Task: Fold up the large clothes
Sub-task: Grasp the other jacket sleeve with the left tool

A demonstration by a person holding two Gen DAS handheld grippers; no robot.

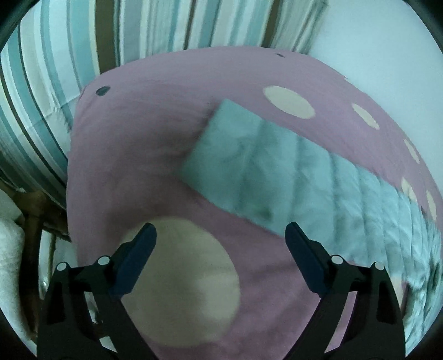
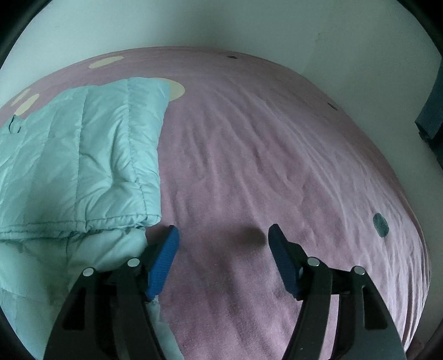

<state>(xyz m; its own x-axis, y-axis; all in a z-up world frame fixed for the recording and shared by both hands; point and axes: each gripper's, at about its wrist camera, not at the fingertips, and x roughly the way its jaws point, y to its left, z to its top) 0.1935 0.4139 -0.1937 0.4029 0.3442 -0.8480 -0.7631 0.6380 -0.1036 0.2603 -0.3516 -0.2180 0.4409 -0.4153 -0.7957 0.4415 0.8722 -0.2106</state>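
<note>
A light teal quilted puffer jacket [image 2: 77,155] lies on a pink bed cover [image 2: 277,166]. In the right wrist view its folded part fills the left side, with a hem edge just left of my right gripper [image 2: 223,235]. That gripper is open and empty, low over the pink cover beside the jacket. In the left wrist view a long quilted part of the jacket [image 1: 277,171], perhaps a sleeve, stretches from centre to the right edge. My left gripper [image 1: 220,234] is open and empty, above the cover, just short of that strip.
The pink cover [image 1: 138,138] has cream dots [image 1: 182,282] and small dark dots [image 2: 380,224]. Striped curtains [image 1: 69,55] hang behind the bed's far left edge. A white wall [image 2: 221,25] borders the bed. A wooden frame [image 1: 33,221] stands at the left.
</note>
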